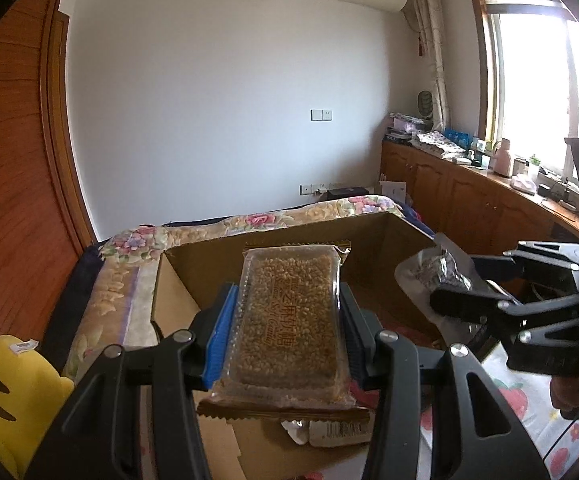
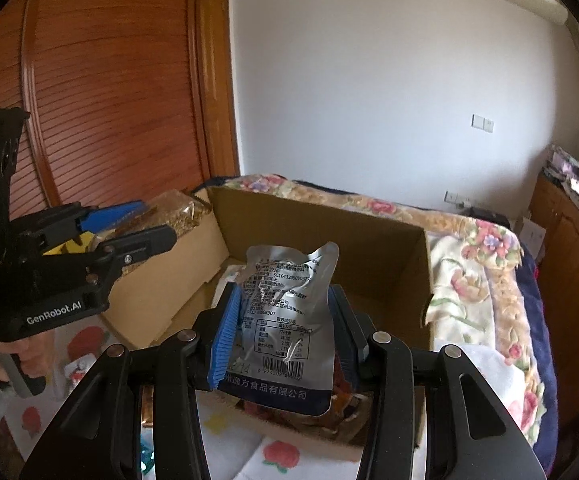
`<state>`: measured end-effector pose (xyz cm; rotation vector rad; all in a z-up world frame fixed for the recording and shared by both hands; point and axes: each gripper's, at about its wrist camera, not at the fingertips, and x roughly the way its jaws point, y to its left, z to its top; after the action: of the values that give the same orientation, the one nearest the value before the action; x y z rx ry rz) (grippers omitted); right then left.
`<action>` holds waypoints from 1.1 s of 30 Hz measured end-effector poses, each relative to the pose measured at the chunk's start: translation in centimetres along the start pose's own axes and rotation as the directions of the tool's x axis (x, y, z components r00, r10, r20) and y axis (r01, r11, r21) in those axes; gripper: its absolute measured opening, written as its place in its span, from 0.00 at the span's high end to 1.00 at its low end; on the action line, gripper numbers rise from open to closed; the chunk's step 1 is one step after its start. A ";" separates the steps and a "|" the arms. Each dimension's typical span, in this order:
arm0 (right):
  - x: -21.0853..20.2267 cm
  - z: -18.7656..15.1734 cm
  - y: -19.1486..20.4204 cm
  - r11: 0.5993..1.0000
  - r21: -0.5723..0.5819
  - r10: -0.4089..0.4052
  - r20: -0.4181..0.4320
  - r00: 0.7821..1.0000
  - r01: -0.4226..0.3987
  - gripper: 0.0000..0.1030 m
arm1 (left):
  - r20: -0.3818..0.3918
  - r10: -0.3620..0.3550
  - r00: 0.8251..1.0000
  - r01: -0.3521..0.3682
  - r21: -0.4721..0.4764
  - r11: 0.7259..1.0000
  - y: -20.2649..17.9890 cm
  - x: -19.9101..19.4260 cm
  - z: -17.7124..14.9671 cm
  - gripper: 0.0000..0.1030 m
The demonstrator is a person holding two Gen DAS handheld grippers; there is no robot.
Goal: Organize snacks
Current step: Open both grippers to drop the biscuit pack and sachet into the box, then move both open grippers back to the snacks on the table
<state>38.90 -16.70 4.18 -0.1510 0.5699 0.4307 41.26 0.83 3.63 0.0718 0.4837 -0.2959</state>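
Note:
My left gripper [image 1: 287, 320] is shut on a clear-wrapped sesame candy bar [image 1: 289, 320], held over the near left corner of an open cardboard box [image 1: 193, 268]. My right gripper [image 2: 285, 332] is shut on a silver foil snack pouch [image 2: 285, 320] with printed labels, held over the same box [image 2: 389, 248]. In the left wrist view the right gripper [image 1: 461, 288] shows at the right with the pouch [image 1: 429, 268]. In the right wrist view the left gripper [image 2: 137, 220] shows at the left with the candy bar [image 2: 177, 212].
The box sits on a bed with a floral quilt [image 1: 137, 240]. A white packet [image 1: 329, 432] lies on the box floor. A yellow plush toy [image 1: 13, 392] is at the left. A strawberry-print cloth [image 2: 277, 456] lies in front. Wooden cabinets [image 1: 469, 200] stand at the right.

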 end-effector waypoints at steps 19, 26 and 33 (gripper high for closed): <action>2.9 -1.1 -0.2 1.000 0.012 -0.027 -0.061 0.998 0.028 0.52 | -0.016 0.023 1.000 -0.023 0.016 1.000 -0.8 1.1 -1.3 0.44; 0.5 -1.0 1.1 1.000 0.000 -0.027 -0.045 0.999 0.027 0.52 | 0.001 0.028 1.000 -0.028 0.011 1.000 -0.6 -2.0 -1.7 0.44; -3.5 -1.1 3.6 0.999 -0.021 -0.031 -0.022 0.999 0.030 0.52 | 0.013 0.048 0.999 -0.048 0.023 0.999 0.2 -6.2 -2.5 0.44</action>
<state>34.10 -14.99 5.13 -0.1840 0.5843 0.4058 34.99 2.97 4.28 0.1043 0.4654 -0.2550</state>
